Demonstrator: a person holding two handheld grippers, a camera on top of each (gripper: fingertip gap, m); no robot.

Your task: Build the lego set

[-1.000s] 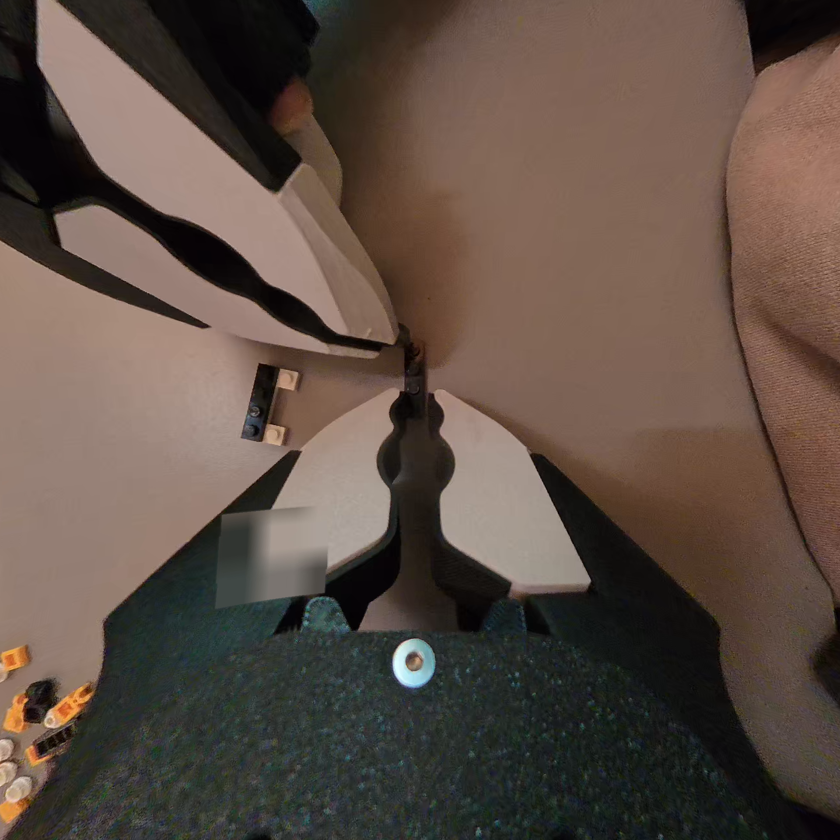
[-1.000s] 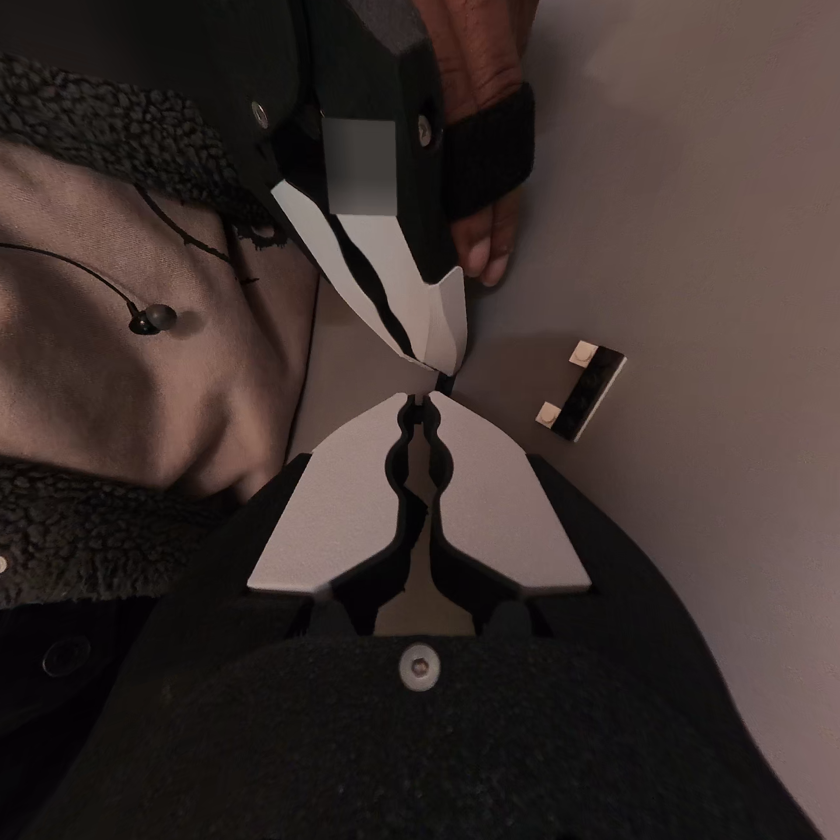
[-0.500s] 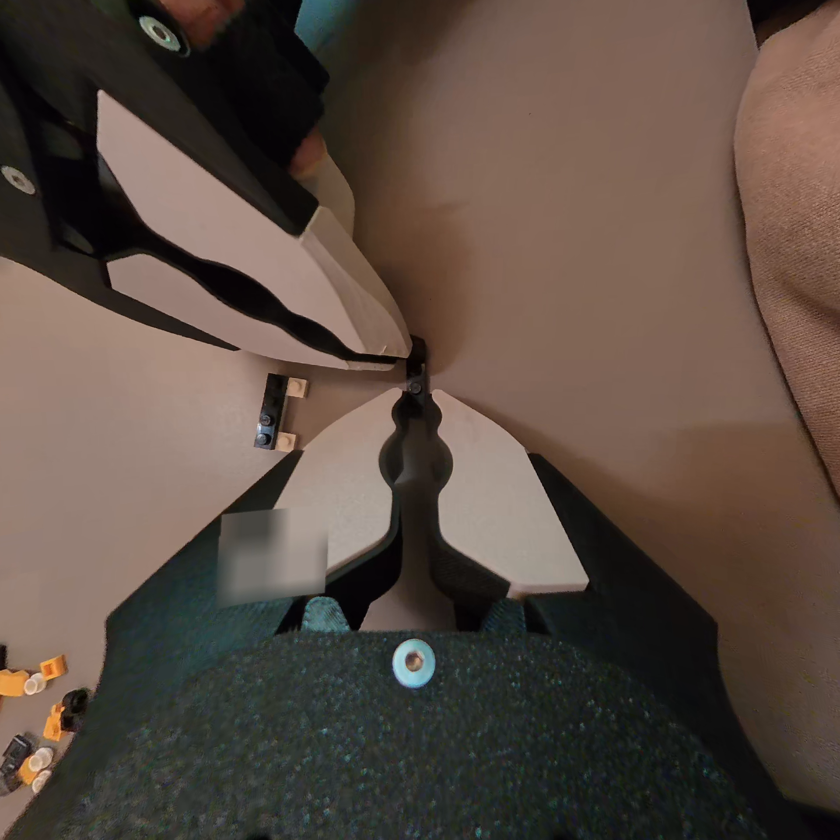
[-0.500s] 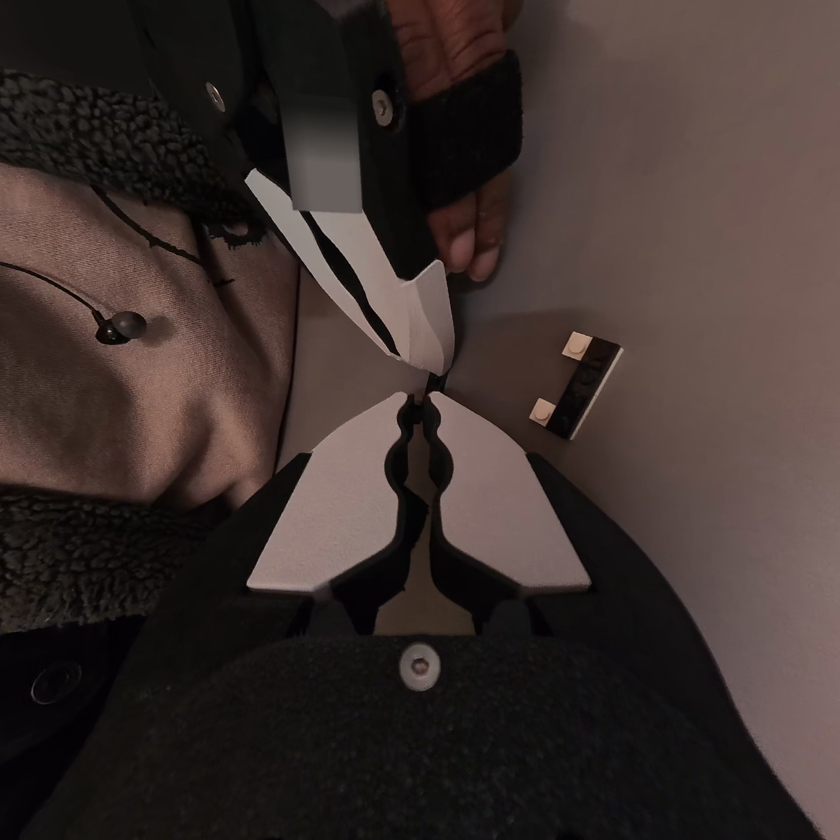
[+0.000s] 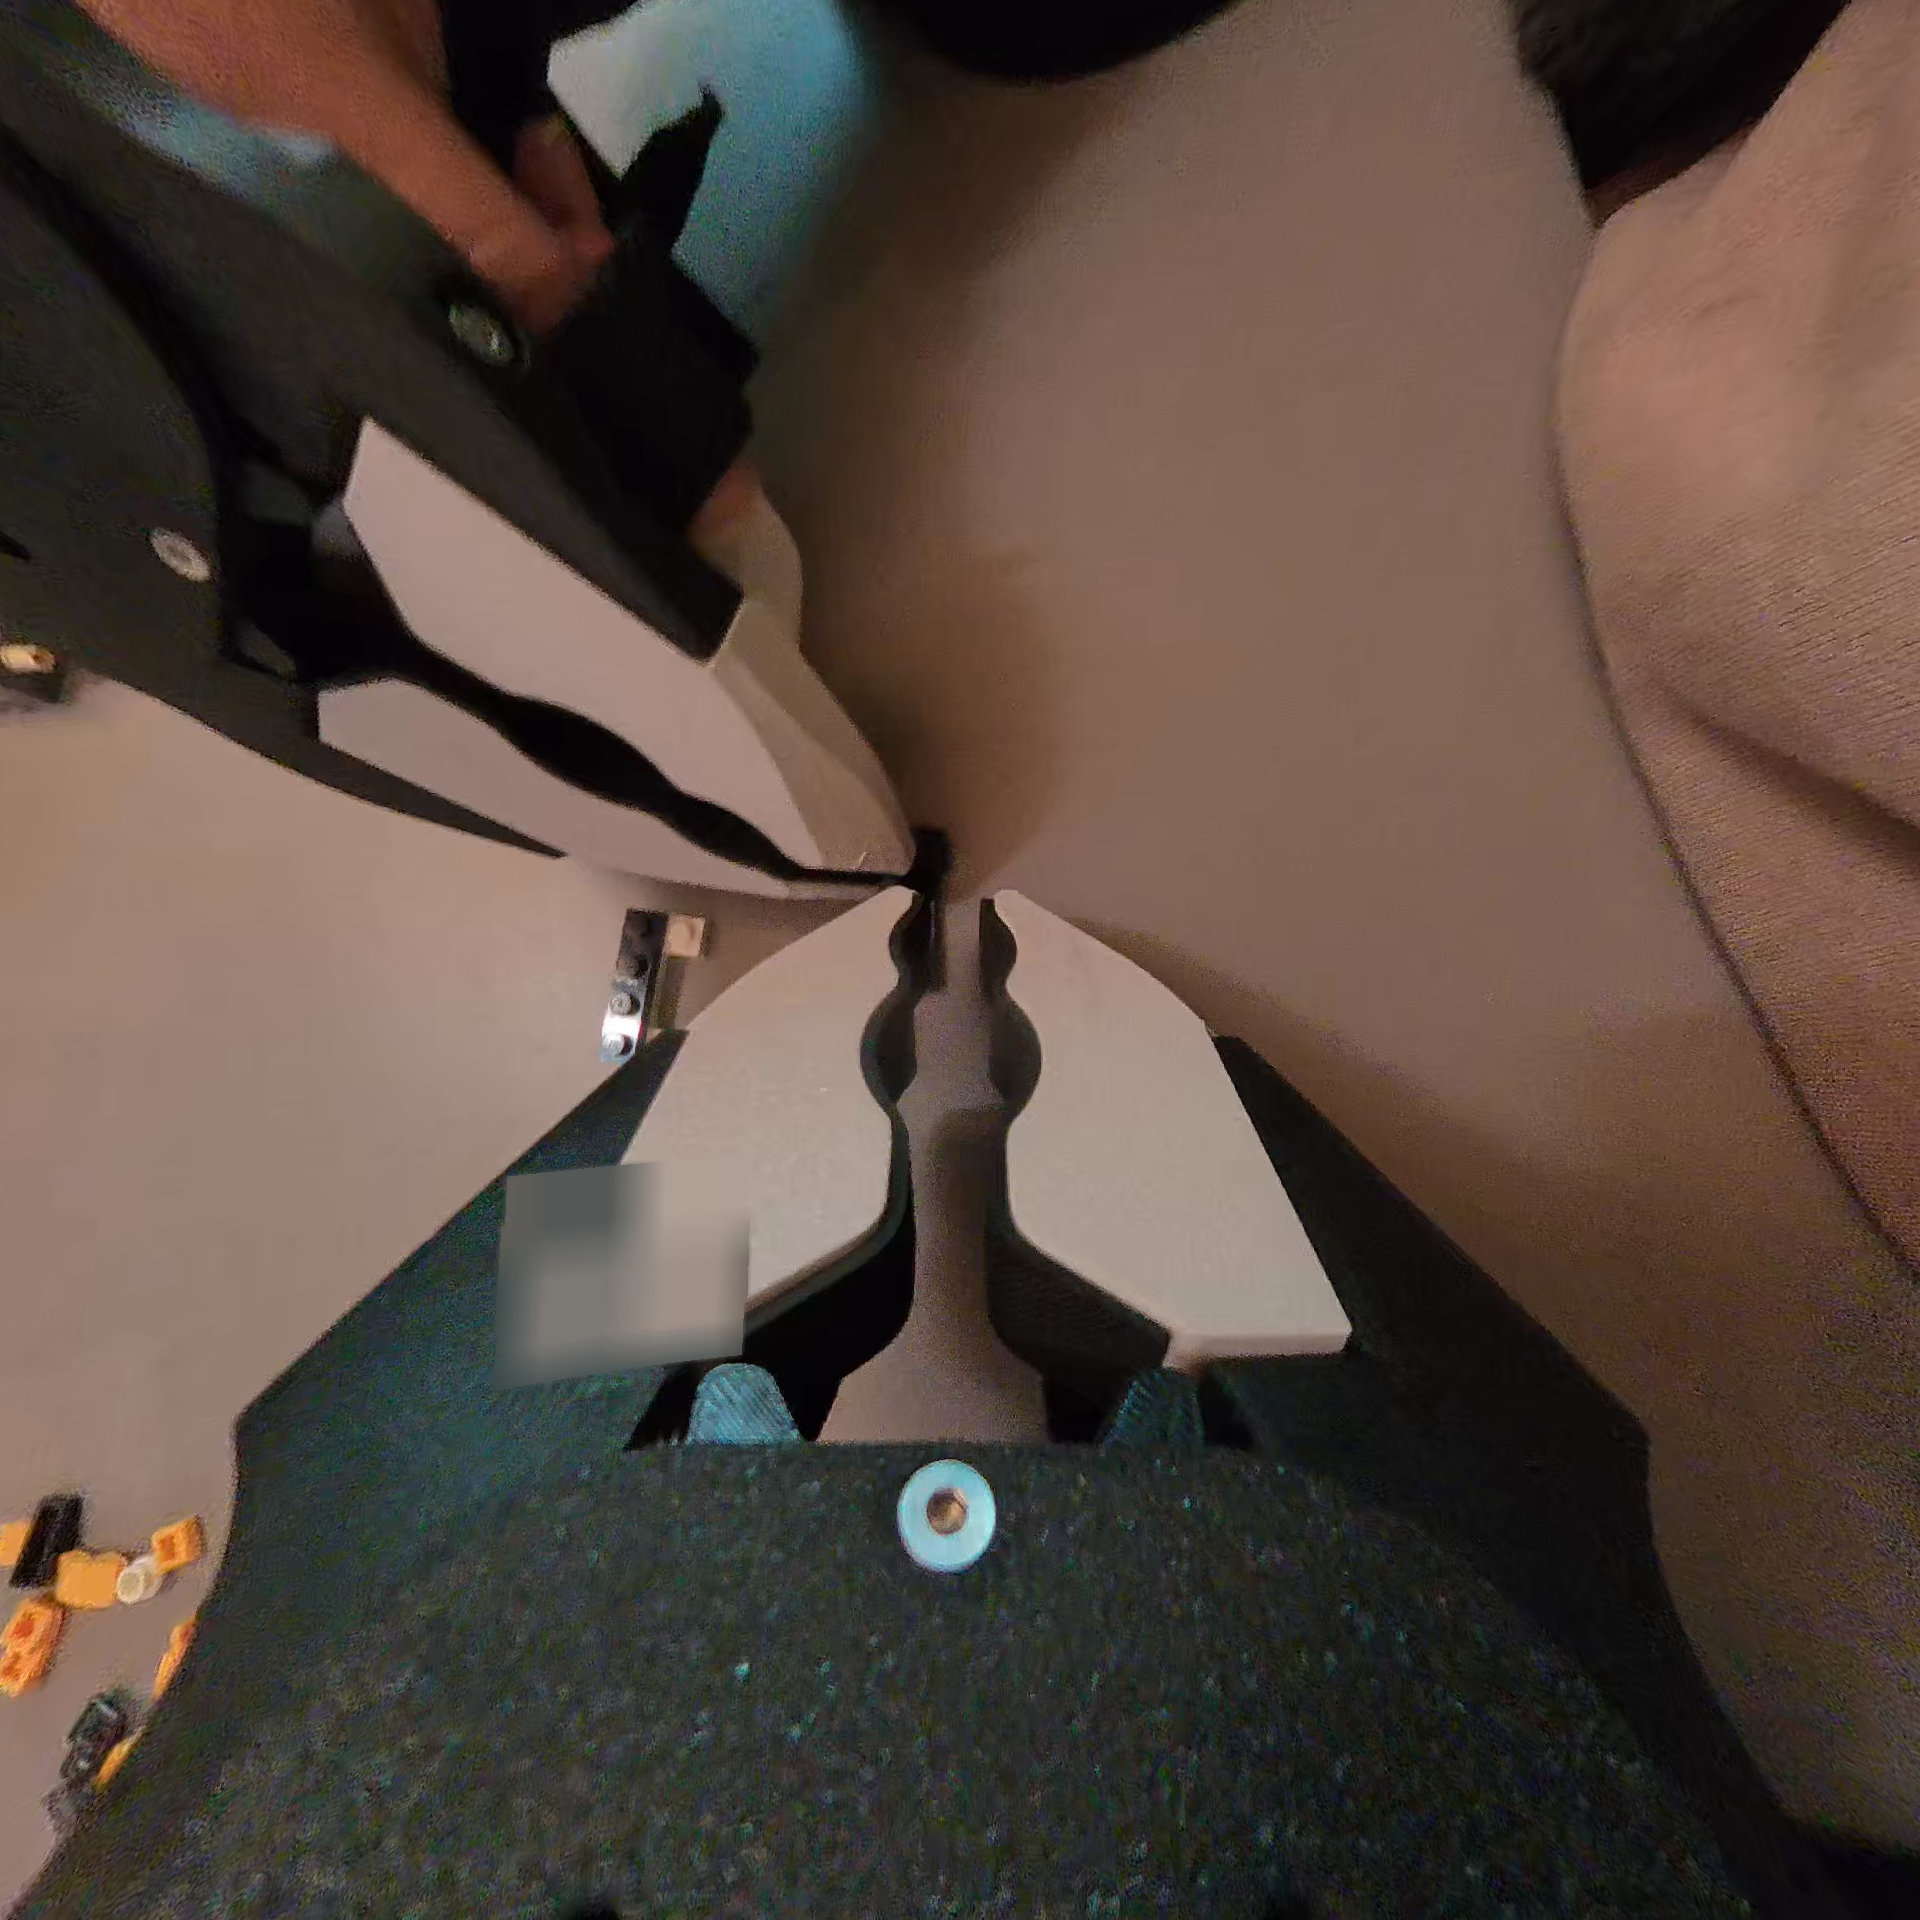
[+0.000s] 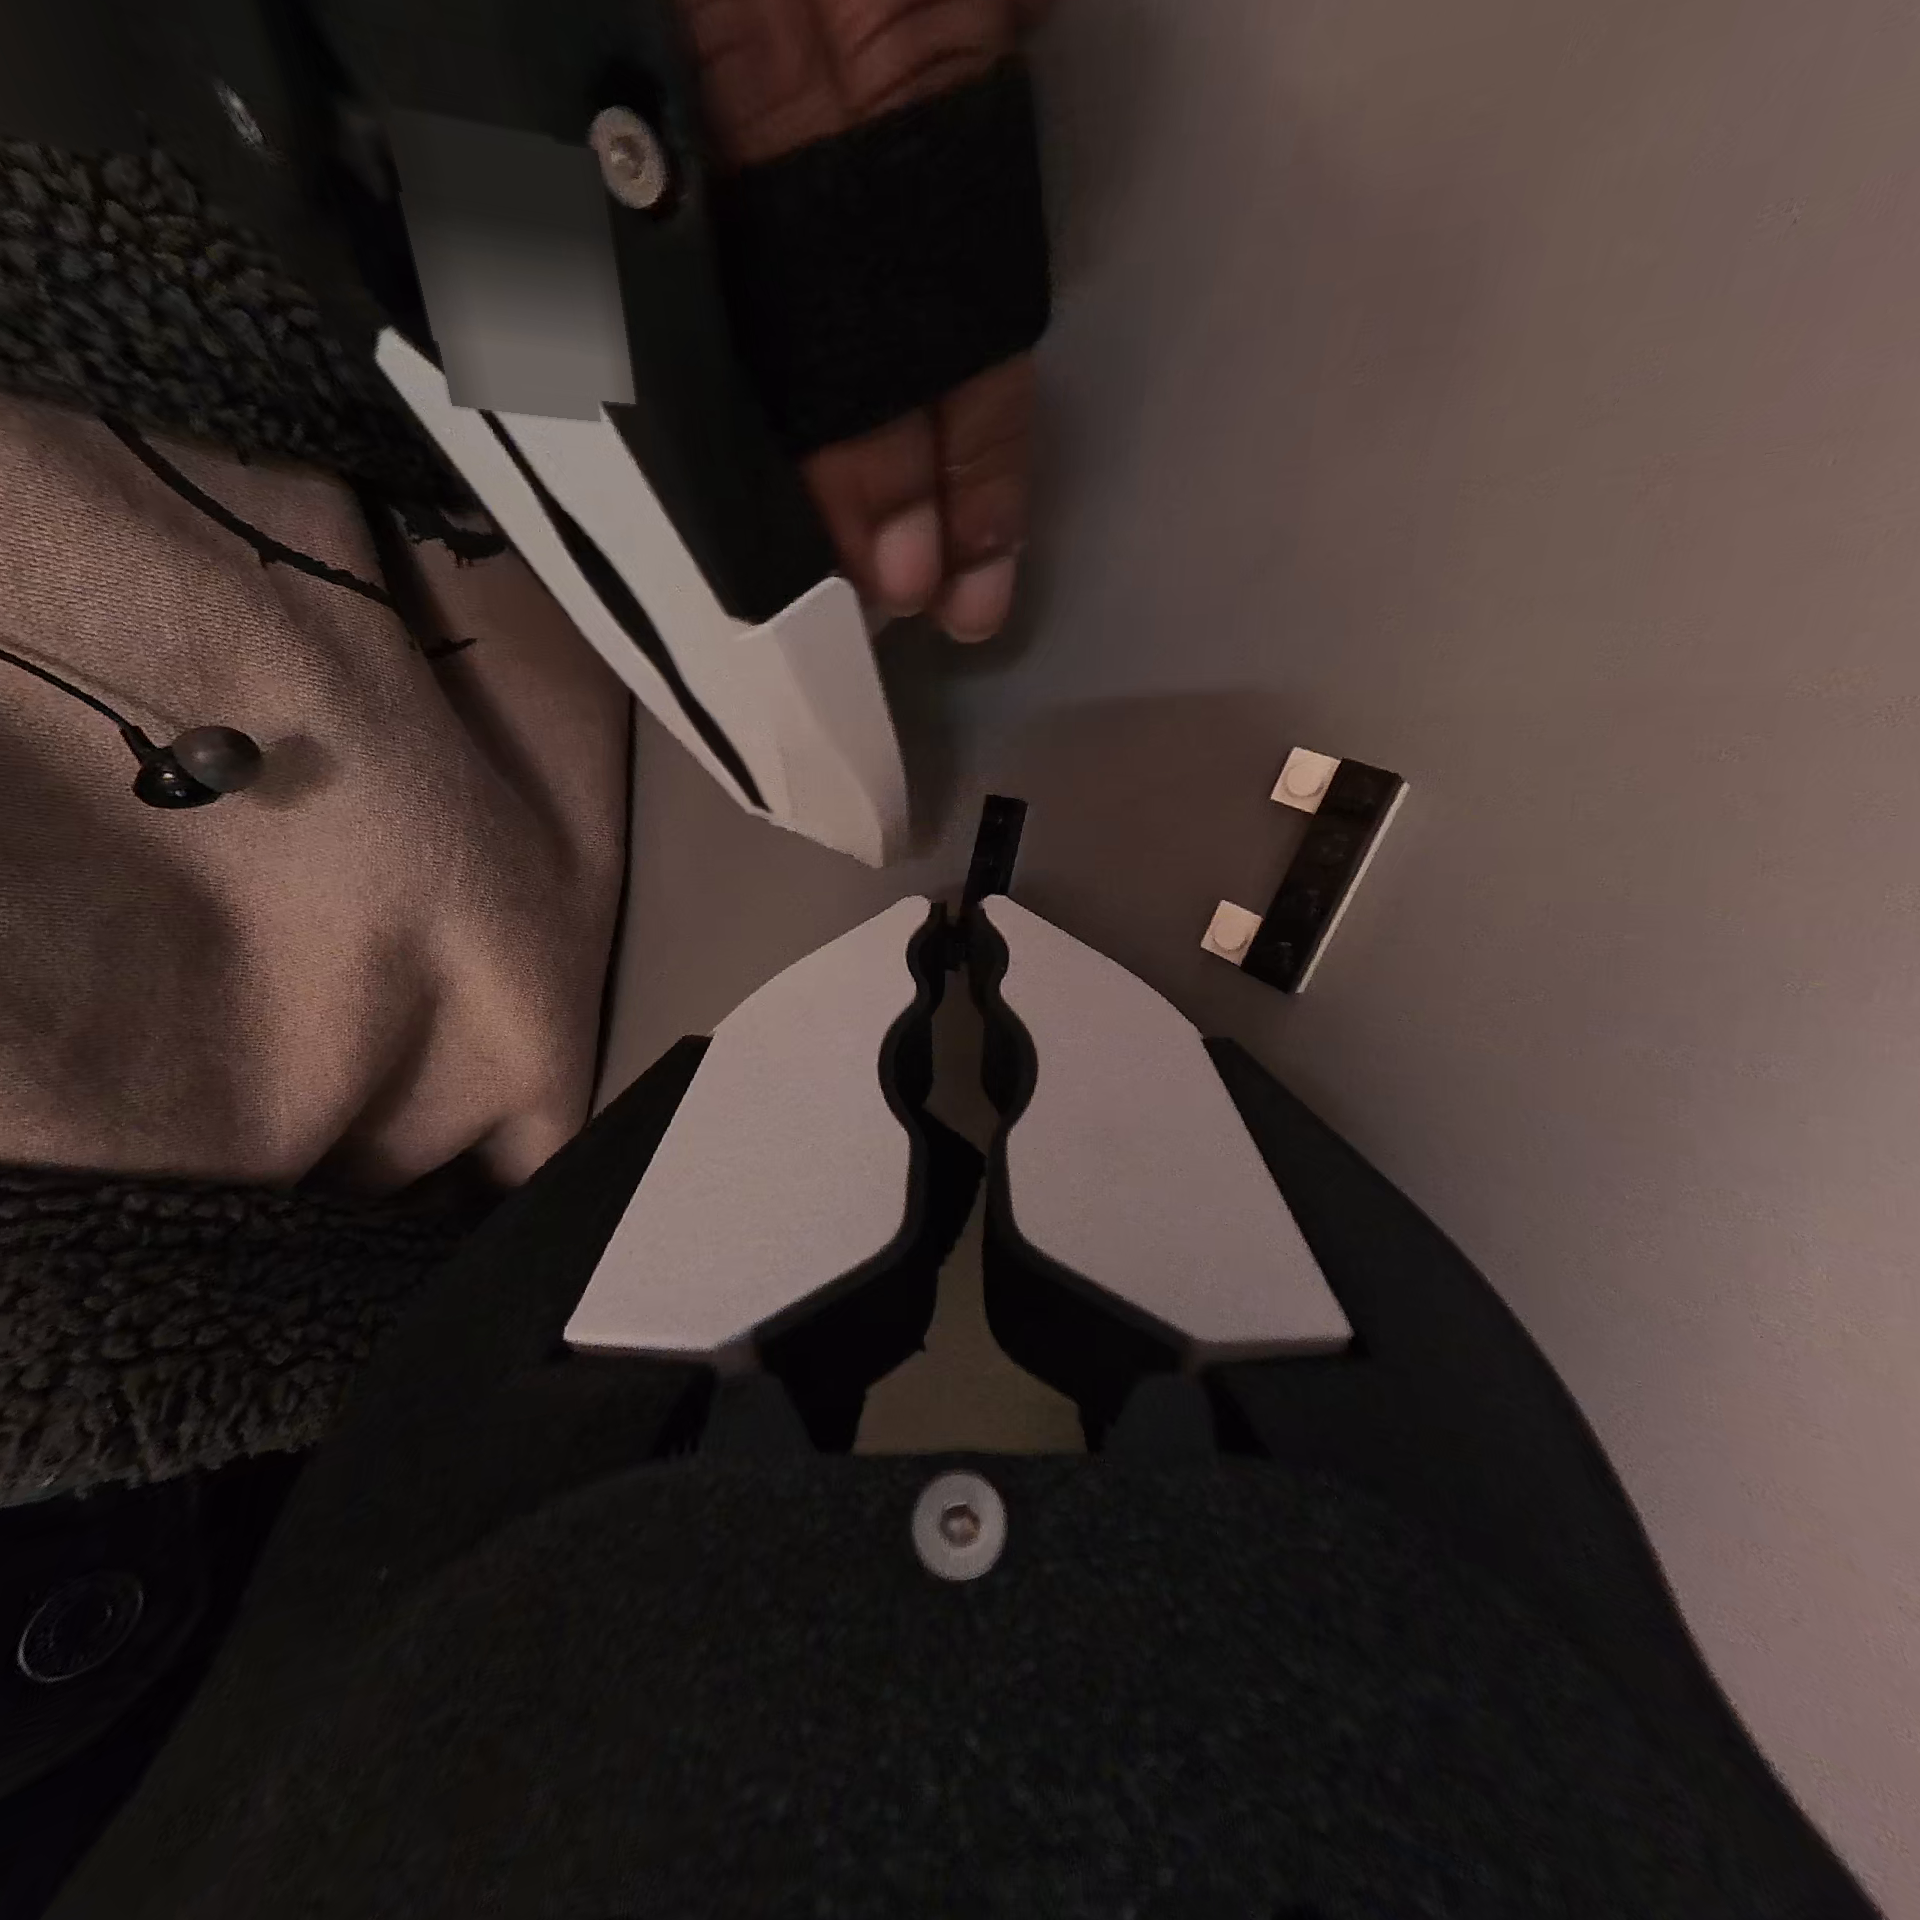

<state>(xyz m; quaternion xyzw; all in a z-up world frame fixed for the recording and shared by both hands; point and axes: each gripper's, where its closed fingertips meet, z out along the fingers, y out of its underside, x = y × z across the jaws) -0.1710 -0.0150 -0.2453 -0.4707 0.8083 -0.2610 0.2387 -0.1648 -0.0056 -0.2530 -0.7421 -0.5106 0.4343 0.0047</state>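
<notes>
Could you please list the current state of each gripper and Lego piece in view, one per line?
Left gripper: open, nothing between its white fingers.
Right gripper: shut on the small black Lego piece, which sticks out past its tips.
Black Lego plate with two white studs: lying flat on the table, untouched.
Loose orange and black Lego pieces: scattered on the table, untouched.

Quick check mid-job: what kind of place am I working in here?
Probably a home or office tabletop: a plain beige table surface, loose orange and black lego pieces, and a seated person's fleece-collared jacket right at its edge.
</notes>
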